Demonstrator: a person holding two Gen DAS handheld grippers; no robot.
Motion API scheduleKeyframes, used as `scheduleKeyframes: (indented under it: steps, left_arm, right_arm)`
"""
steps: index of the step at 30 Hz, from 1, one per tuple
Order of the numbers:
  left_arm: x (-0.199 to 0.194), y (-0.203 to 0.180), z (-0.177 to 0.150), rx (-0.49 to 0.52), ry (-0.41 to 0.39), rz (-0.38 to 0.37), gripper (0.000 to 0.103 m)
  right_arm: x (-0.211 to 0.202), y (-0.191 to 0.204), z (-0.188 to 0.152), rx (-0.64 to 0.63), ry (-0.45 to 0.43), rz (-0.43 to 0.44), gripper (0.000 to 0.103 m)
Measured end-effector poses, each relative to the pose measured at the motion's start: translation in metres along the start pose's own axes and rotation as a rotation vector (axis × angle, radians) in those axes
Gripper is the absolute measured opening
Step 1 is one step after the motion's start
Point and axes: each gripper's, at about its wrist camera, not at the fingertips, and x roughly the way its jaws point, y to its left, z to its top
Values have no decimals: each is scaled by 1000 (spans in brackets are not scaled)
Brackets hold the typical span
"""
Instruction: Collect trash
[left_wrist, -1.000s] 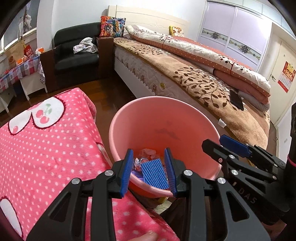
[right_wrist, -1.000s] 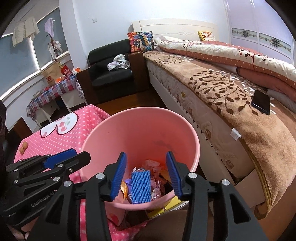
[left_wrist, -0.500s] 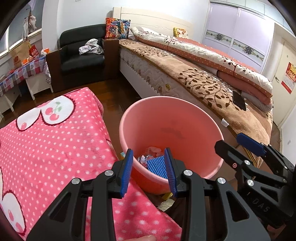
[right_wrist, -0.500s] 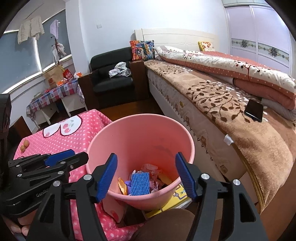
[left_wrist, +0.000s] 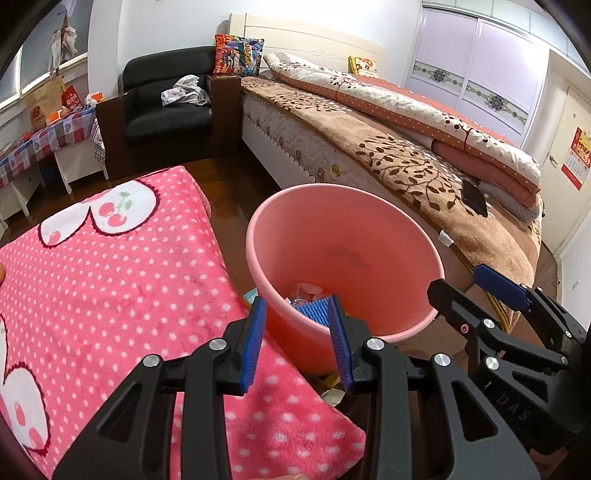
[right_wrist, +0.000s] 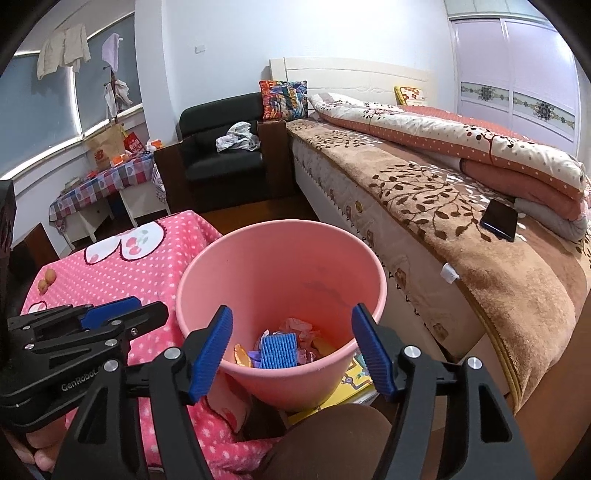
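The right gripper (right_wrist: 291, 349) was seen with its ribbed blue fingers (right_wrist: 210, 349) spread wide and nothing between them, poised over the near rim of the pink bin (right_wrist: 332, 258). The left gripper (left_wrist: 297, 345) was seen with its fingers (left_wrist: 253, 345) parted more narrowly, also empty, above the bin's near edge. The bin, of smooth pink plastic and shaped as a round tapering bucket, was stood upright on the floor with its long axis vertical and its mouth upward, between the bench and the bed (right_wrist: 461, 206). At its bottom a blue ribbed foam sleeve (right_wrist: 279, 350) was lain among crinkled wrappers (right_wrist: 295, 326), its ribs running toward the camera. The bench was covered with a fleecy pink dotted cloth (left_wrist: 110, 280). A dark phone (right_wrist: 500, 219) was left on the plush leaf-patterned bedspread.
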Motion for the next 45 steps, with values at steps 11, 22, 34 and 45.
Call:
scheduleKeyframes:
  steps: [11, 22, 34, 45]
  left_arm:
    - [-4, 2, -4, -7, -8, 0, 35]
    - [-5, 5, -5, -17, -5, 1, 35]
    - [-5, 9, -5, -47, -17, 11, 35]
    - [-8, 11, -4, -53, -31, 11, 35]
  right_arm:
    - [-3, 0, -2, 1, -4, -6, 66]
    - [-10, 1, -5, -4, -29, -18, 66]
    - [-16, 7, -6, -24, -76, -72, 66]
    - [-16, 10, -8, -42, -82, -91, 67]
